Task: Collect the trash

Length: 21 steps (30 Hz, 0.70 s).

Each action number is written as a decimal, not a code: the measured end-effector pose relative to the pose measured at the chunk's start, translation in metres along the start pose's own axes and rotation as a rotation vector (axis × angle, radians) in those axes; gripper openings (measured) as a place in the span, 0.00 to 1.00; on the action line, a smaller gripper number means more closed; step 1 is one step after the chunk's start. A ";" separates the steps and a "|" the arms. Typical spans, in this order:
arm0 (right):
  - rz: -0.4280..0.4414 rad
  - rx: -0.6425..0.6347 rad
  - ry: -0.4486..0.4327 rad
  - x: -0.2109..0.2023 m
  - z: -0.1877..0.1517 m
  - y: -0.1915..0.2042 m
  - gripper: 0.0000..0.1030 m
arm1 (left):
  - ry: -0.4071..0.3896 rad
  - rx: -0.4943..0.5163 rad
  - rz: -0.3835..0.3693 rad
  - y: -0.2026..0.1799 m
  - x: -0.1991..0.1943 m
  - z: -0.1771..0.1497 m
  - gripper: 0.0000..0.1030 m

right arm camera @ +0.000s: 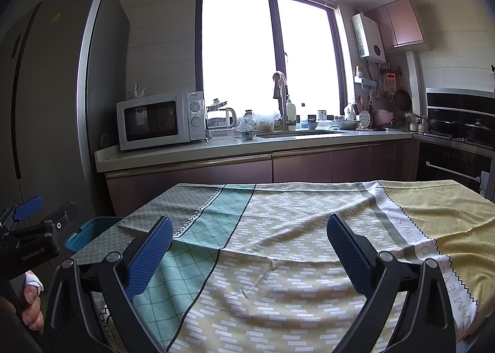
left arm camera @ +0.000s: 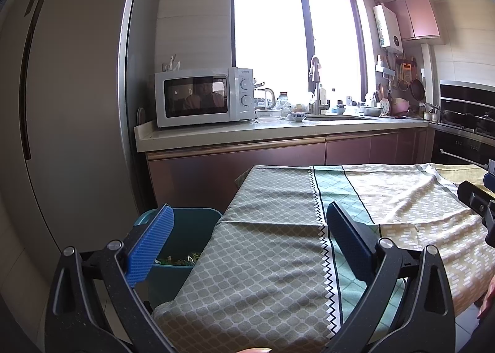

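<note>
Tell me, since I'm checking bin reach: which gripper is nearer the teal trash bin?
Left. The left gripper hangs open right beside the teal trash bin, one finger over it; the right gripper is open over the tablecloth, farther off.

A bin stands left of the cloth-covered table, counter behind.

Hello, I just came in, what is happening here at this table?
A person holds a gripper in each hand over a table covered with a patterned tablecloth, collecting trash. The left gripper and the right gripper are both open and hold nothing. No trash shows on the cloth. A teal bin stands beside the table's left edge, with some wrappers already inside.
</note>
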State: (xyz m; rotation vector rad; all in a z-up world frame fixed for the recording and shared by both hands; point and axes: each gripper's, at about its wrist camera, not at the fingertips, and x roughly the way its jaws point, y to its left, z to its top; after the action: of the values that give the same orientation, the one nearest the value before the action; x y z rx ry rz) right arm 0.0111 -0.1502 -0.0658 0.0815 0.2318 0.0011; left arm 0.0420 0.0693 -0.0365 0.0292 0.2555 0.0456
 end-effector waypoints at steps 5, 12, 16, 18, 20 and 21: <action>-0.002 0.000 0.005 0.001 0.000 0.000 0.94 | 0.001 -0.001 0.000 0.000 0.000 0.000 0.95; -0.002 0.001 0.004 0.002 0.000 0.000 0.94 | 0.009 -0.001 -0.002 -0.004 0.003 -0.003 0.95; -0.007 0.002 0.004 0.002 -0.002 0.000 0.94 | 0.011 -0.002 -0.005 -0.005 0.004 -0.003 0.95; -0.008 0.004 0.004 0.002 -0.002 0.000 0.94 | 0.014 -0.001 -0.007 -0.005 0.005 -0.002 0.95; -0.010 0.003 0.003 0.002 -0.002 0.000 0.94 | 0.016 -0.001 -0.009 -0.006 0.006 -0.003 0.95; -0.011 0.004 0.003 0.002 -0.002 0.000 0.94 | 0.017 0.000 -0.009 -0.007 0.007 -0.003 0.95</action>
State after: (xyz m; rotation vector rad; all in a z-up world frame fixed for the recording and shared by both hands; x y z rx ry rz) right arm 0.0125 -0.1497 -0.0684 0.0844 0.2355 -0.0098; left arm 0.0484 0.0630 -0.0413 0.0272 0.2722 0.0366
